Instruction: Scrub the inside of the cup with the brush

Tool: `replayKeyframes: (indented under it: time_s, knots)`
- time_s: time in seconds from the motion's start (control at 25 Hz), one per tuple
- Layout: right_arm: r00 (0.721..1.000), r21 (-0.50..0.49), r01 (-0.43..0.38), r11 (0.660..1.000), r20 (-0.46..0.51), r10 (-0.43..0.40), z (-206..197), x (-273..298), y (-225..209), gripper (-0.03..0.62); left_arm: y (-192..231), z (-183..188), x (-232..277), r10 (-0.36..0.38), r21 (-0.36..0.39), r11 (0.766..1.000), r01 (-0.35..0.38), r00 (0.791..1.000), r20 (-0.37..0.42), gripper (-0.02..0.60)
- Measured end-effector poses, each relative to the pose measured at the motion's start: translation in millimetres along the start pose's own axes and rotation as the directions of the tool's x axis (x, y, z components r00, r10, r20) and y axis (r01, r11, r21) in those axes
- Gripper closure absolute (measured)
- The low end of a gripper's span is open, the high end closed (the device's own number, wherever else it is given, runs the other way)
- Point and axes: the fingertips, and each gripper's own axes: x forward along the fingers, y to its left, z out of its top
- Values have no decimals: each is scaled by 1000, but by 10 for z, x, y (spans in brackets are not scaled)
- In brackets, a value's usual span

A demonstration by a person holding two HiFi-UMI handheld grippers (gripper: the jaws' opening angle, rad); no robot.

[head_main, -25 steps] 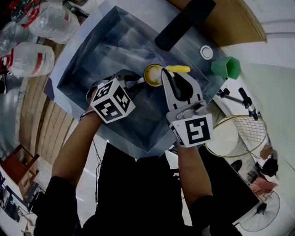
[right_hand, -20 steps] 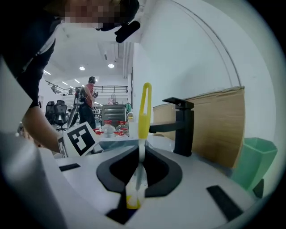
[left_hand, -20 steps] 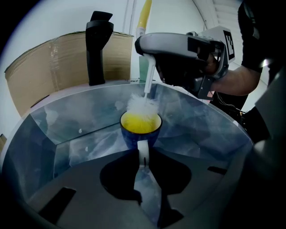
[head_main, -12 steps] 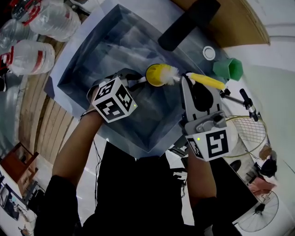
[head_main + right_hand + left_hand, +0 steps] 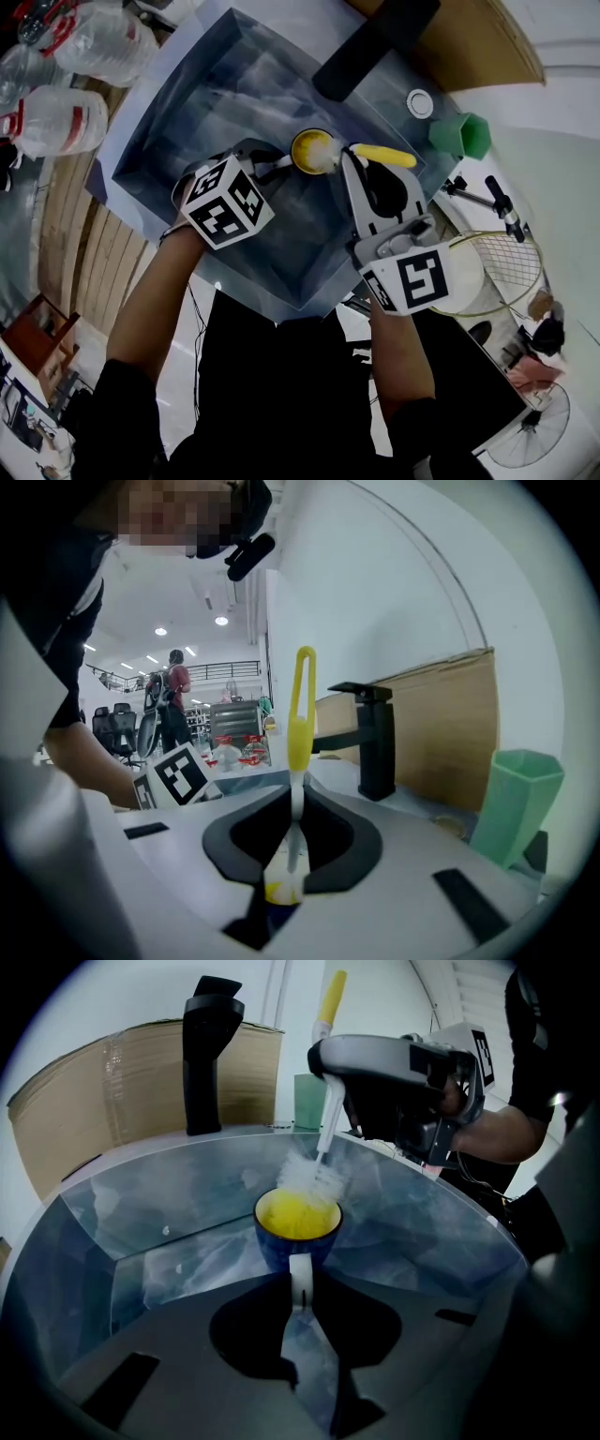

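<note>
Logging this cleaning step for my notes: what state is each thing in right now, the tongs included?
cup: upright in the sink, held by its handle
brush: bristles at the cup's rim, handle pointing up
left tongs: shut on the cup's handle
right tongs: shut on the brush
faucet: no water running
green tumbler: upright beside the sink

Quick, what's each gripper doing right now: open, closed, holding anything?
Left gripper: closed on the handle of the cup.
Right gripper: closed on the brush, by its stem.
</note>
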Motion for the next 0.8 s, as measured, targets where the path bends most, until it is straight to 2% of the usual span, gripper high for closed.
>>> replayKeyframes:
  time_s: [0.24,0.4,0.6,0.8]
  knots:
    - [999,10,21,1000,44,-21,322,-353,-53,549,11,5,3,-2,4,1000,2,1000,-4,500]
    - [1000,20,-9,1000,1,9,140,-324,47,551,13,3,-1,-3,-9,1000,3,1000,-7,500]
    - [999,84,-9,996,-48,13,-235,-207,91,549,15,10,2,0,-19,1000,0,1000,-15,500]
    - [999,59,-15,998,-46,18,-198,-147,79,551,17,5,1,3,-13,1000,-3,1000,-20,500]
